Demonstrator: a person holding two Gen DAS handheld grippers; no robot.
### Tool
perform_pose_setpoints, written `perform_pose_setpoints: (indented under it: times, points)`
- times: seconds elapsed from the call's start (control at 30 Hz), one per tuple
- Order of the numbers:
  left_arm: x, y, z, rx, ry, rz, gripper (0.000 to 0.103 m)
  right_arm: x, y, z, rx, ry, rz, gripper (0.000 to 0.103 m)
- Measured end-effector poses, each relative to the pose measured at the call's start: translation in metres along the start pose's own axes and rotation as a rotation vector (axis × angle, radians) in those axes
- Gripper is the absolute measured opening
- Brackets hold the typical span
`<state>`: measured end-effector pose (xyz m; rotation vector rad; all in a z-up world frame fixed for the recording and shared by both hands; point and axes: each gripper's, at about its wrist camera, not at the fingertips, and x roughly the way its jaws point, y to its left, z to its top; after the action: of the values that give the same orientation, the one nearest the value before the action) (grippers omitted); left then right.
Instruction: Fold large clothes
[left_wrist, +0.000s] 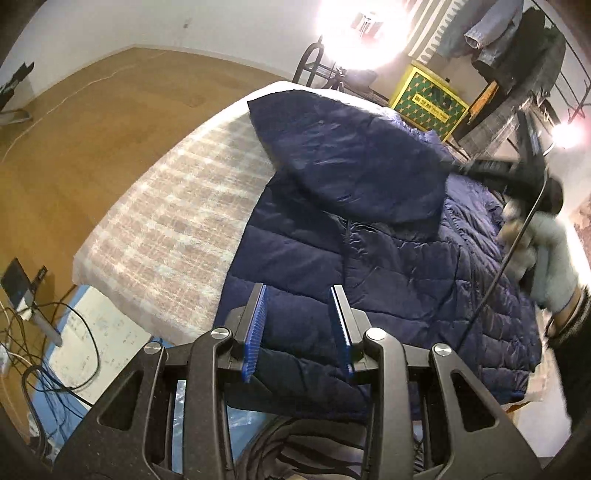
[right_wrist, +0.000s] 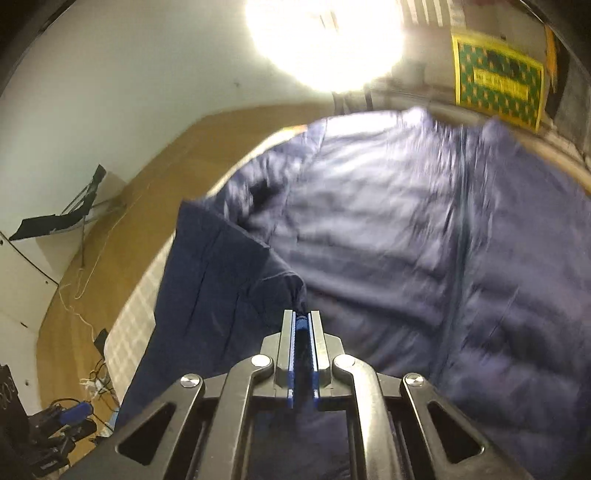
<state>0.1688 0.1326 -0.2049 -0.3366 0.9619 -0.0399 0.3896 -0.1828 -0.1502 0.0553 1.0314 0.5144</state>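
A navy quilted puffer jacket (left_wrist: 388, 266) lies spread on a bed with a pale checked cover (left_wrist: 177, 221). One sleeve (left_wrist: 351, 158) is lifted and carried across the jacket body. My left gripper (left_wrist: 300, 291) is open and empty, above the jacket's near hem. My right gripper (right_wrist: 303, 317) is shut on the end of the sleeve (right_wrist: 221, 273), which hangs to its left over the blurred jacket body (right_wrist: 406, 236). In the left wrist view the right gripper (left_wrist: 461, 168) shows at the right, held by a gloved hand (left_wrist: 546, 258).
Wooden floor (left_wrist: 92, 122) lies left of the bed. Cables and a power strip (left_wrist: 48, 332) lie at the lower left. A yellow-green box (left_wrist: 428, 98) and a rack with hanging clothes (left_wrist: 517, 48) stand behind the bed. A bright lamp (left_wrist: 362, 29) glares.
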Motion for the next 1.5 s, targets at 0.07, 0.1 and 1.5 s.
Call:
perform_pose_setpoints:
  times: [0.07,0.1,1.5]
  points:
    - [0.001,0.000,0.001,0.005,-0.001,0.010,0.034,-0.015,-0.014,0.018,0.001,-0.037,-0.018,0.003]
    - [0.002,0.000,0.001,0.007,-0.001,0.014,0.034,-0.021,-0.021,0.025,0.009,-0.053,-0.029,0.003]
    - [0.010,-0.042,0.016,0.117,-0.018,0.059,0.034,-0.043,-0.248,0.043,0.278,-0.081,-0.509,0.051]
